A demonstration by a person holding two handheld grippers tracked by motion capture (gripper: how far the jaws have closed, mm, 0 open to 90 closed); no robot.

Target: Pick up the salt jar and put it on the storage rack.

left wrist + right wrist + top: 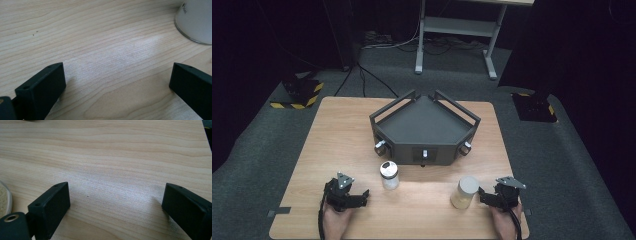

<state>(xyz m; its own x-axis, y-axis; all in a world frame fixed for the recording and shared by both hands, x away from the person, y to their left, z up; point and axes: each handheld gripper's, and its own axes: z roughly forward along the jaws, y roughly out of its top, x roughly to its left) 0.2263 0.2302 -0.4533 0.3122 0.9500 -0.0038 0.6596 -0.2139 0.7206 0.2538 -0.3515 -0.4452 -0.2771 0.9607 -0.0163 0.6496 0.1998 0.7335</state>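
Left gripper [362,196] is held low at the table's [312,150] 7 o'clock corner, jaws spread wide, nothing between them; bare wood is seen there in the left gripper view. Open jar [389,175], white contents, stands at its 1 o'clock, apart. Dark tray [424,122] is set at 12 o'clock of centre. Capped jar [464,192], pale grainy fill, stands just beside the right gripper [484,196], at its 9 o'clock. Right jaws are wide, empty.
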